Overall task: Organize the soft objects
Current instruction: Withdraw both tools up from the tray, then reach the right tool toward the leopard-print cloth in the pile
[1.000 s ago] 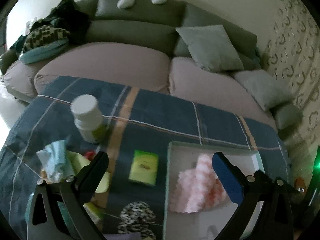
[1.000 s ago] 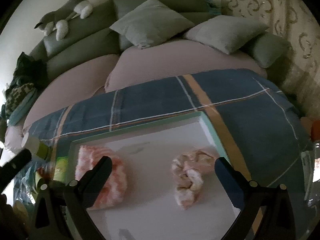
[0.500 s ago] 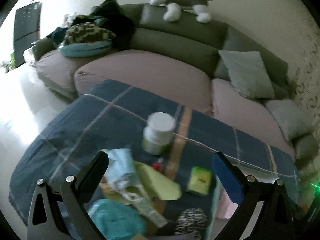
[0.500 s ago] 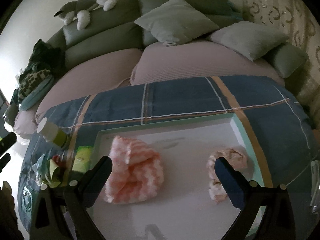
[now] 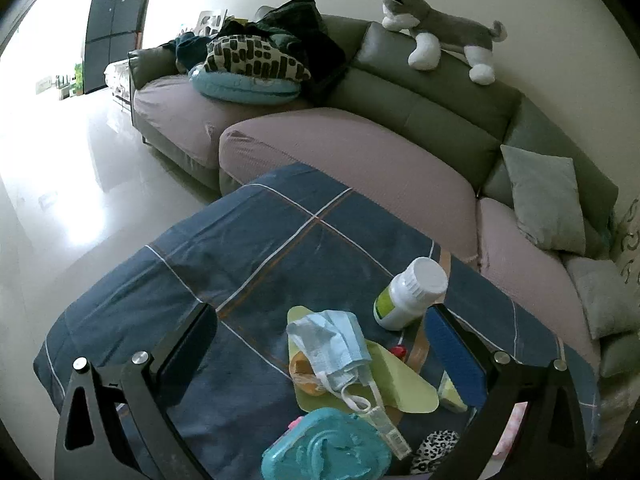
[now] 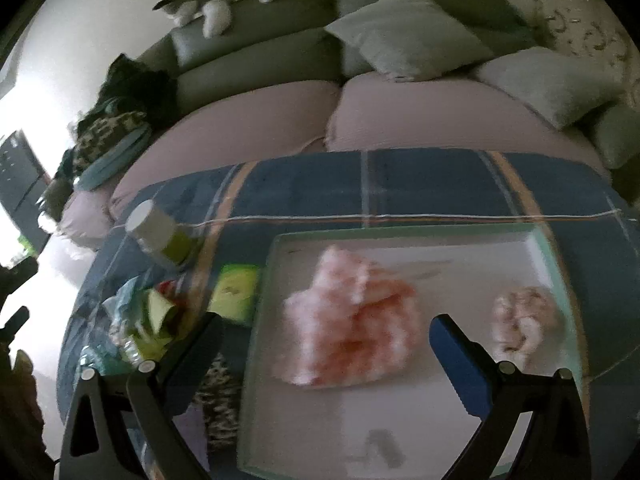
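Hovering over the plaid-covered worktop (image 5: 256, 264), the left claw (image 5: 320, 344) has its fingers spread wide apart and grips nothing. Between them lies a crumpled blue face mask (image 5: 332, 348), draped over a yellow-green sheet (image 5: 404, 380). At about 1 o'clock from the mask a white-capped bottle (image 5: 410, 294) leans to the right. At 6 o'clock, near the frame's lower edge, sits a teal lidded case (image 5: 326, 450), and a leopard-print soft item (image 5: 434, 446) shows at 5 o'clock, partly hidden by the right finger.

The right claw (image 6: 324, 344) is also wide open and empty, held above a white tray (image 6: 400, 432) with a pale green rim. On the tray a fluffy pink-and-white cloth (image 6: 352, 328) lies at centre, framed by the fingers, and a smaller knotted pink piece (image 6: 524, 324) lies well apart at its 3 o'clock, near the tray's right rim. This view is blurred, so whether the fingers touch the cloth cannot be told. Left of the tray, at 9 o'clock, a small green packet (image 6: 236, 292) lies on the cloth covering.

Beyond the worktop, at 12 o'clock, stands a grey sofa (image 5: 420, 112) with a plush husky (image 5: 440, 36) on its backrest.
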Demonstrator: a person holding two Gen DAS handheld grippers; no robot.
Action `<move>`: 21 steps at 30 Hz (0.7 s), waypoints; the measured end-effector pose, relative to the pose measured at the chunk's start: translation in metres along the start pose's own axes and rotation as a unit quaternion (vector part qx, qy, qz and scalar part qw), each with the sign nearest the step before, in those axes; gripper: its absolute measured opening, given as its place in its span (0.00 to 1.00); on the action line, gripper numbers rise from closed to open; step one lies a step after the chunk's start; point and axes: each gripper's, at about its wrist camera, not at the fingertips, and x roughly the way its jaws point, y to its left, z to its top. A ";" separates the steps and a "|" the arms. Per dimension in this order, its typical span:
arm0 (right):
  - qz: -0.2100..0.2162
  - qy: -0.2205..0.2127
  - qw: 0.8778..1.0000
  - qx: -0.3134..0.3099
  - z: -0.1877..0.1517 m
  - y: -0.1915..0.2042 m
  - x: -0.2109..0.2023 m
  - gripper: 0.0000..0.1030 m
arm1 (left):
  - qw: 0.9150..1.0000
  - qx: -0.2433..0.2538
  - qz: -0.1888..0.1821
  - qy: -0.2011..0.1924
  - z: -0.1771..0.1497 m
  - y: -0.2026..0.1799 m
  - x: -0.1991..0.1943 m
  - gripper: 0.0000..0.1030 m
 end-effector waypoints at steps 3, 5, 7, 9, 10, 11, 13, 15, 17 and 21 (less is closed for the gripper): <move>0.013 0.012 1.000 -0.018 -0.003 0.017 0.007 1.00 | 1.000 0.008 -0.002 0.017 0.000 0.000 0.007 1.00; 0.023 0.021 0.999 -0.032 -0.005 0.029 0.012 1.00 | 1.000 0.014 -0.003 0.027 0.000 -0.002 0.010 1.00; 0.032 0.029 0.998 -0.042 -0.008 0.037 0.017 1.00 | 0.999 0.021 -0.003 0.035 -0.002 -0.004 0.014 1.00; 0.035 0.037 0.997 -0.052 -0.011 0.045 0.021 1.00 | 0.999 0.028 -0.002 0.042 -0.005 -0.006 0.017 1.00; 0.037 0.040 0.997 -0.060 -0.013 0.050 0.023 0.99 | 0.999 0.031 -0.002 0.045 -0.006 -0.007 0.018 1.00; 0.038 0.043 0.996 -0.065 -0.015 0.053 0.024 0.99 | 0.998 0.034 -0.001 0.052 -0.007 -0.007 0.020 1.00; 0.042 0.050 0.995 -0.075 -0.018 0.060 0.027 0.93 | 0.997 0.043 0.001 0.071 -0.011 -0.010 0.025 1.00; 0.049 0.060 0.994 -0.083 -0.022 0.065 0.032 0.90 | 0.995 0.055 0.004 0.085 -0.014 -0.013 0.028 1.00; 0.050 0.067 0.992 -0.090 -0.025 0.068 0.036 0.86 | 0.993 0.069 0.014 0.094 -0.017 -0.017 0.031 1.00; 0.061 0.080 0.990 -0.100 -0.032 0.074 0.042 0.75 | 0.991 0.072 0.012 0.110 -0.020 -0.018 0.037 1.00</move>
